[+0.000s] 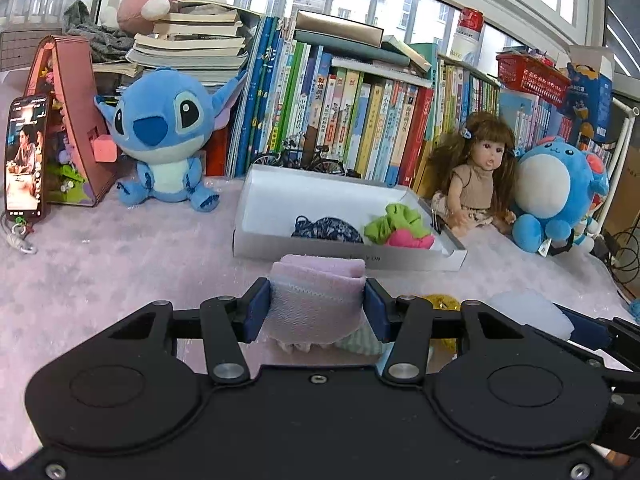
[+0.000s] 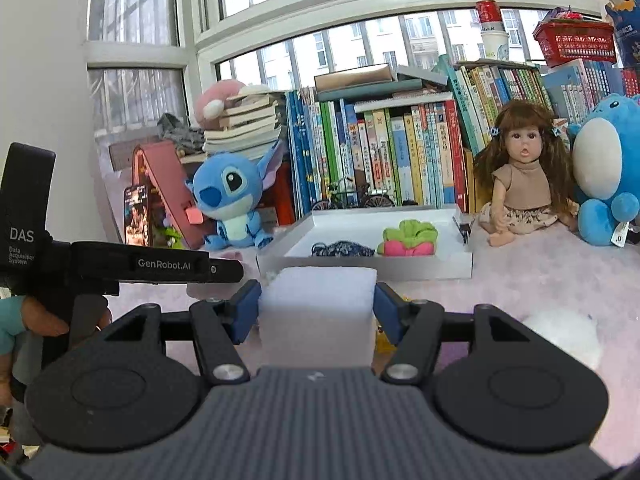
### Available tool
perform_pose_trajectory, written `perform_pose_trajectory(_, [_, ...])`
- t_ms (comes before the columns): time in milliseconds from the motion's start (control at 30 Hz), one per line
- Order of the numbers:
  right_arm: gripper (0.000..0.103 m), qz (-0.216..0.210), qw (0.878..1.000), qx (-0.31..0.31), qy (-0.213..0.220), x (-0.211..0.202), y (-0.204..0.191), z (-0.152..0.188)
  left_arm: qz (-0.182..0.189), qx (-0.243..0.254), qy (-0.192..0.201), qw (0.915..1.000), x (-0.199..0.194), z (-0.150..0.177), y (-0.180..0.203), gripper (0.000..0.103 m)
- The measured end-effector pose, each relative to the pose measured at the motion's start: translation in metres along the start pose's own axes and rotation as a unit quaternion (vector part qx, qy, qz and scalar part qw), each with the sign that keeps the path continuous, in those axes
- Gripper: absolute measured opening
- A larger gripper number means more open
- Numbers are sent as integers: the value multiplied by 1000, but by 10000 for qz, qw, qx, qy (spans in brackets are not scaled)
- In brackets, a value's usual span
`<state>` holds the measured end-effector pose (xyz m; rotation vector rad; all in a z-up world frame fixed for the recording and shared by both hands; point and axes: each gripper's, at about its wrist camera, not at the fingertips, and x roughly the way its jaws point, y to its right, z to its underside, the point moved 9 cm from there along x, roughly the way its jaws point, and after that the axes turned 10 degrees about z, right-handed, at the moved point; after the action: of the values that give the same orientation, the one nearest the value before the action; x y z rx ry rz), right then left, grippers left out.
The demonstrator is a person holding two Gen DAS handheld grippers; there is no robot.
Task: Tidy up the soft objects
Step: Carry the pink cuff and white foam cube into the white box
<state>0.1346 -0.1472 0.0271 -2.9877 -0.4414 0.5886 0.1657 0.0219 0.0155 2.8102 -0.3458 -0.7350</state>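
While your left gripper (image 1: 318, 306) clamps a pink towel (image 1: 316, 300), right gripper (image 2: 318, 306) grips one foam block (image 2: 318, 312), white tray (image 2: 424, 270) holds three cloths, two blue plushies flanking.

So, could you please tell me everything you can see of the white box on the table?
The white box is a shallow, open-topped tray, seemingly cardboard, with low walls and faint lettering on its front wall. It lies flat on the pinkish table cover, before the row of books. Inside lie a dark patterned cloth and a green-and-pink fabric bundle. Neither gripper touches it.
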Motion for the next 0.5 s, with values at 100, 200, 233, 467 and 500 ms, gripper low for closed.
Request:
perform_pose_trajectory(100, [64, 31, 10000, 31, 71, 0, 2, -8, 43, -37, -2, 10000, 2, -7, -1, 48])
perform_pose_trajectory(200, [64, 45, 9999, 58, 135, 1, 5, -17, 77, -31, -24, 10000, 6, -14, -1, 48])
perform_pose_trajectory(233, [64, 52, 9999, 63, 149, 2, 6, -20, 76, -35, -18, 10000, 7, -16, -1, 48])
perform_pose_trajectory(467, [64, 37, 9996, 208, 209, 11, 19, -49, 157, -265, -28, 9995, 20, -42, -7, 48])
perform_pose_trajectory(500, [64, 47, 9995, 232, 213, 14, 21, -53, 160, -279, -23, 9995, 23, -46, -8, 48])
